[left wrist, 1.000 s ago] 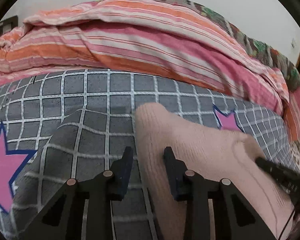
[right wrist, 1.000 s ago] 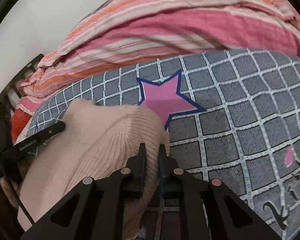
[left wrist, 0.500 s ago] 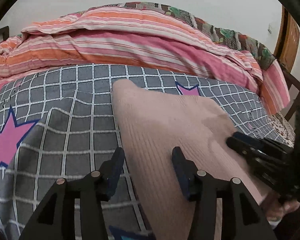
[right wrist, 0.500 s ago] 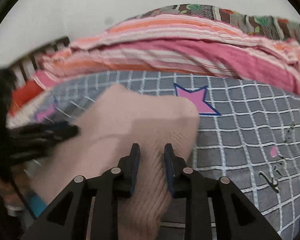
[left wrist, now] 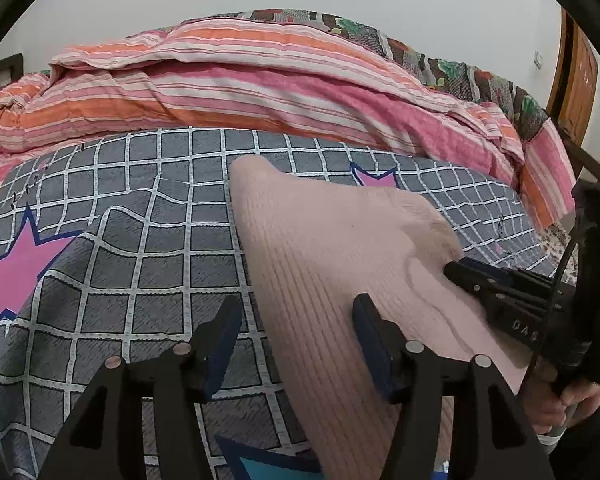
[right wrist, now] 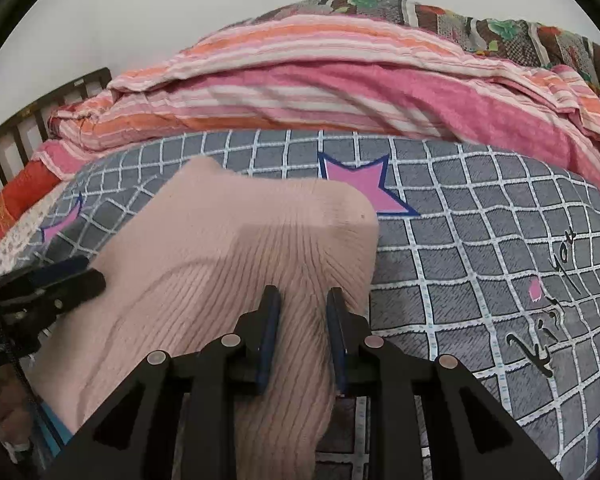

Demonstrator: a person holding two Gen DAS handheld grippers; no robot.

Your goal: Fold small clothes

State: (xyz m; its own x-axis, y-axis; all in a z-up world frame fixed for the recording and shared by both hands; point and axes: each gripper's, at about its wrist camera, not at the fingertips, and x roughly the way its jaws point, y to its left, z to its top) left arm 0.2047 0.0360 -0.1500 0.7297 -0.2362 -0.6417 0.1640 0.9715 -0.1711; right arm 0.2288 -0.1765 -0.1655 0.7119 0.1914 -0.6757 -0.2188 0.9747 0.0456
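Observation:
A pale pink ribbed knit garment (left wrist: 332, 256) lies spread flat on the grey checked bedsheet (left wrist: 156, 240). My left gripper (left wrist: 296, 312) is open, its jaws straddling the garment's left edge just above the cloth. My right gripper (right wrist: 302, 300) is open over the garment's (right wrist: 228, 264) right side, near its right edge, jaws apart with fabric between them. The right gripper also shows at the right in the left wrist view (left wrist: 500, 292). The left gripper shows at the left in the right wrist view (right wrist: 52, 284).
A rolled pink and orange striped quilt (left wrist: 236, 92) lies along the far side of the bed. Pink stars (right wrist: 360, 184) are printed on the sheet. A dark slatted headboard (right wrist: 28, 136) stands at the left, a wooden frame (left wrist: 576, 80) at the right.
Both grippers have opened wider and drawn back and up from the garment. The right gripper was shut on the garment's edge a second ago and has let it go; the garment now lies flat.

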